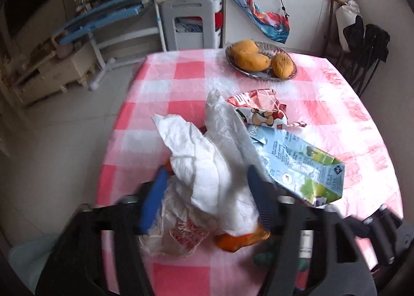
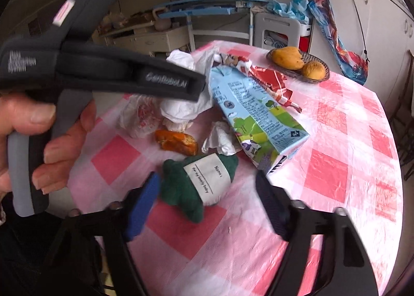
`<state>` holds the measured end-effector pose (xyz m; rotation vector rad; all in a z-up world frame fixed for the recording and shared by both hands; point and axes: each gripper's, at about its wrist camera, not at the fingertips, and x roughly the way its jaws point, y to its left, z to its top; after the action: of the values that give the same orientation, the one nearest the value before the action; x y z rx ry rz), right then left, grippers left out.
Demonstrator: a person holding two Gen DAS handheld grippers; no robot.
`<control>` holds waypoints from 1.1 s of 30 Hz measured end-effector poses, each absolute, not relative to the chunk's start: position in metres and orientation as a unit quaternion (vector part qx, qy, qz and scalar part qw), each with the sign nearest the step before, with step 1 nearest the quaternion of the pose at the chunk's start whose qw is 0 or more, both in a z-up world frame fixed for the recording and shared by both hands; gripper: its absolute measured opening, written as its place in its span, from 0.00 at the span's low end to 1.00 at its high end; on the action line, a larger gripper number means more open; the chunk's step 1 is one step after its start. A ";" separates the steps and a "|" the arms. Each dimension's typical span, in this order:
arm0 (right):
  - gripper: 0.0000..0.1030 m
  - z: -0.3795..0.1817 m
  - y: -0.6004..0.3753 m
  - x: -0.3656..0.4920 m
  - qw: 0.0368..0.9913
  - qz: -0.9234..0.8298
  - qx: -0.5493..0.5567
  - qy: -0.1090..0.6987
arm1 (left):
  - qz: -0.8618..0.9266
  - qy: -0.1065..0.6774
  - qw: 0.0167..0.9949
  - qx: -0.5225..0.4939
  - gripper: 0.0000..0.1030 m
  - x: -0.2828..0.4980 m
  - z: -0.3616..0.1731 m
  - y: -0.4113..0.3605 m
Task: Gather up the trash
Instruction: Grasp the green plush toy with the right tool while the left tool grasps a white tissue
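On the table (image 1: 186, 73), covered by a pink-and-white checked cloth, the trash lies in a loose heap near the front edge. The left tongs (image 1: 207, 192) are spread wide around a crumpled white tissue (image 1: 207, 166); whether the blue pads actually press on it cannot be told. Under the tissue sits a thin printed plastic bag (image 1: 178, 233), and an orange peel (image 1: 240, 240) pokes out just beside it. To the right, touching the heap, a flattened blue-and-green milk carton (image 1: 297, 164) lies tilted, with a crumpled red snack wrapper (image 1: 261, 109) behind it.

The right tongs (image 2: 207, 192) stand open and hold nothing, hovering over a dark green cloth pouch with a white label (image 2: 204, 182). Beyond it are the orange peel (image 2: 176, 142), a small balled tissue (image 2: 221, 139) against the carton (image 2: 258, 117), and the white tissue (image 2: 181, 109) below the left tool's black body (image 2: 103, 68), which a hand (image 2: 38, 135) grips at the left of the view.

At the far side of the table, well apart from the heap, a glass dish (image 1: 261, 73) holds 3 mangoes (image 1: 251, 59).
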<state>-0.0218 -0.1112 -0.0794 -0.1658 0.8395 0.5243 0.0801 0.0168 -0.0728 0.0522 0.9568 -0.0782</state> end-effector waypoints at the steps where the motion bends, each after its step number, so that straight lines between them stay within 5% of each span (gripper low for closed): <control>1: 0.49 -0.082 -0.110 -0.021 0.872 0.253 -0.085 0.410 | -0.046 0.468 0.882 0.003 0.23 0.083 -0.073 0.020; 4: 0.39 -0.086 -0.114 -0.023 0.866 0.258 -0.086 0.420 | -0.057 0.459 0.886 -0.026 0.10 0.080 -0.067 0.029; 19: 0.32 -0.069 -0.158 -0.048 0.869 0.227 -0.086 0.431 | -0.184 0.419 0.871 -0.176 0.08 0.038 -0.024 0.045; 33: 0.50 -0.081 -0.157 -0.045 0.863 0.214 -0.111 0.445 | -0.161 0.432 0.879 -0.125 0.08 0.032 -0.031 0.027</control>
<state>-0.0446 -0.1575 -0.0812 -0.2329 0.9331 0.4485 0.0323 0.0274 -0.0313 -0.2597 0.9007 -0.3348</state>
